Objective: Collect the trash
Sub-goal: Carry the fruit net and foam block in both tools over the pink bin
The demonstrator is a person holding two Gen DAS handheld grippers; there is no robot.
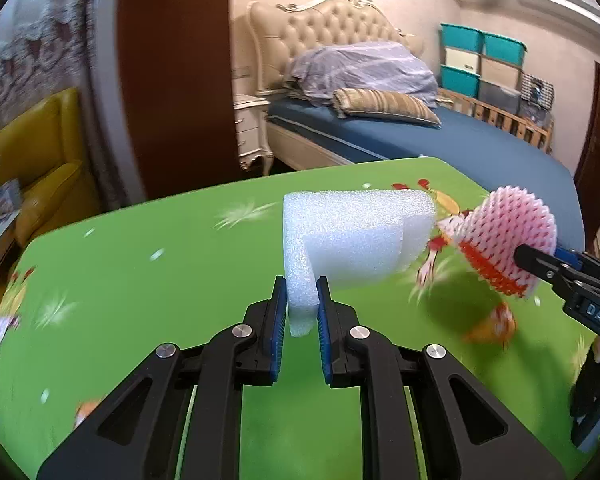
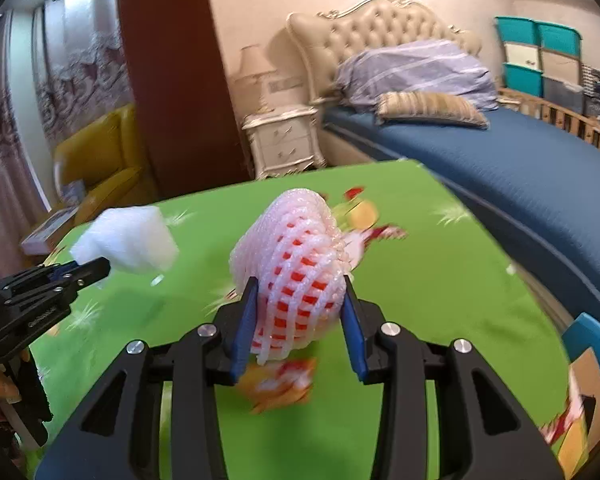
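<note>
Bed (image 1: 440, 140) fills the upper right of both views, yellow chair (image 1: 40, 168) at left edge, green printed surface (image 1: 140, 280) across the lower half. Both trash items are already off the surface and in grip. White foam block (image 1: 352, 236): L-shaped, short leg hangs down between the pads of the left hand-held gripper (image 1: 302, 312), which is clamped on that leg; long leg sticks out toward frame right, roughly level. Pink-and-red foam fruit net (image 2: 296, 276): sits centre of the right wrist view, right hand-held gripper (image 2: 300, 320) closed around its lower end, net bulging up and away from the fingers, long axis pointing forward along them. In the left view the net shows at right edge, just beside the free end of the foam block; can't tell if they touch. No bin or bag visible in either view, so the drop-off direction is unknown from here. My read: pickup is done for both, next is carry and release. Watch the foam block's overhang; it's on the side facing the net and could knock it during a swing.
</note>
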